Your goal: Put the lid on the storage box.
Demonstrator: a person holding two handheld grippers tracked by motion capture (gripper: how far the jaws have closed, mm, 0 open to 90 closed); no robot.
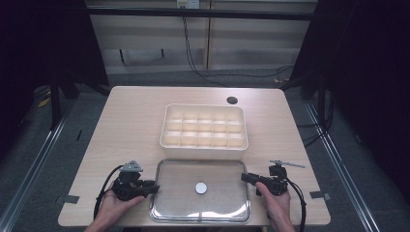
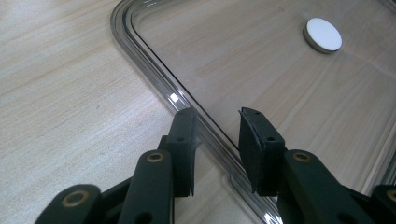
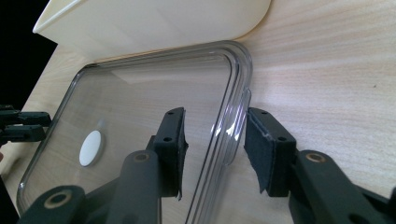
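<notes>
Nearest the camera lies the clear lid (image 1: 200, 190), flat on the table (image 1: 125, 116) in front of the cream divided box (image 1: 204, 131), its long axis running left to right; the left gripper (image 1: 155, 186) straddles its left rim, jaws apart, not yet pinching; the right gripper (image 1: 244, 177) likewise straddles the right rim, jaws apart; each end has its own hand beside it.

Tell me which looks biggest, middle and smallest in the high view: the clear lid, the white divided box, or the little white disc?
1. Clear lid: it looks slightly bigger than the box, but it lies nearer the camera, so that is unsure.
2. White divided box.
3. Little white disc: clearly the smallest.
</notes>
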